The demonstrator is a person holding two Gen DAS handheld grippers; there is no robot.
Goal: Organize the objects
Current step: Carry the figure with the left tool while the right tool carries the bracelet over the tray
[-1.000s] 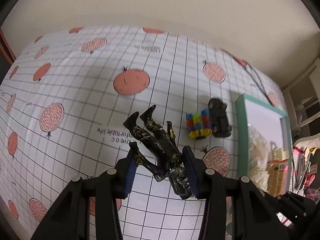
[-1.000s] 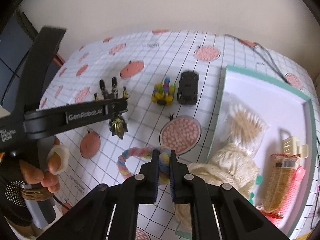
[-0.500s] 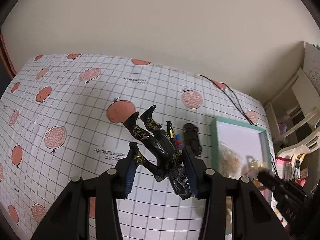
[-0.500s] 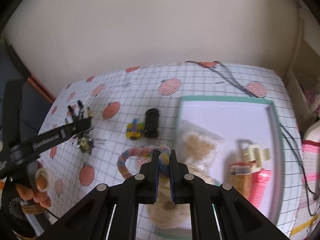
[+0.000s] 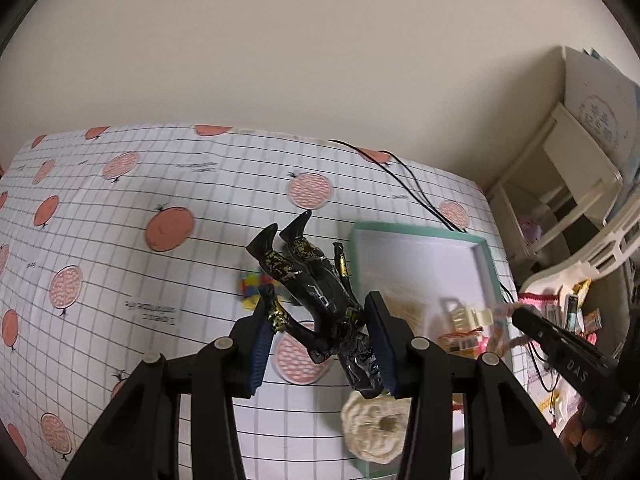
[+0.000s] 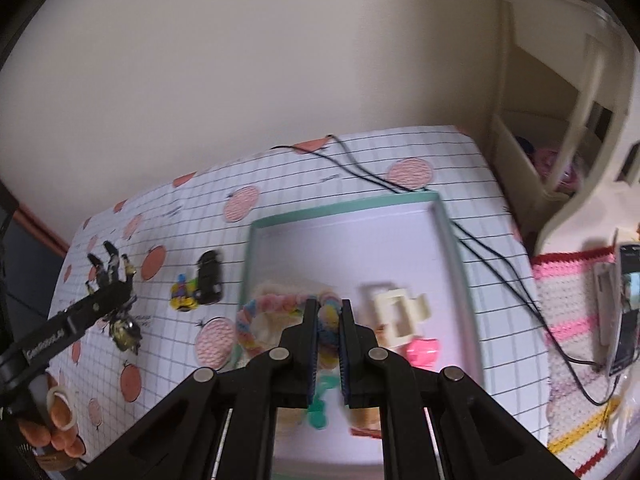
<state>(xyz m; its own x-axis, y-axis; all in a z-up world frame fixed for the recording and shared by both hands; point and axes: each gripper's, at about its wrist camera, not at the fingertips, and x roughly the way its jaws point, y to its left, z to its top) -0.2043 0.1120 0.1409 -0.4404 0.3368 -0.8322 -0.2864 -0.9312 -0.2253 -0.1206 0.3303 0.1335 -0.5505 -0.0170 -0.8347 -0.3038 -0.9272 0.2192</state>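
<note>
My left gripper (image 5: 320,326) is shut on a black and gold action figure (image 5: 316,292), held head down above the tablecloth, its legs pointing away from me. In the right wrist view the same figure (image 6: 114,300) hangs at the far left in that gripper. My right gripper (image 6: 329,316) is shut on a pastel rope ring (image 6: 276,306), which hangs over the green-rimmed white tray (image 6: 344,204). The tray (image 5: 416,232) holds a cream hair clip (image 6: 398,312), a pink item (image 6: 424,352) and a cream knitted piece (image 5: 374,426).
A multicoloured block toy (image 6: 183,298) and a black toy car (image 6: 209,278) lie on the gridded fruit-print tablecloth (image 5: 120,260) left of the tray. Black cables (image 6: 472,248) cross the far right corner. A cream shelf unit (image 6: 568,120) and a pink crocheted mat (image 6: 572,304) stand to the right.
Both grippers rose and moved right with their loads. The figure now hangs near the tray's left edge, and the rope ring has gone from beside the tray to over it.
</note>
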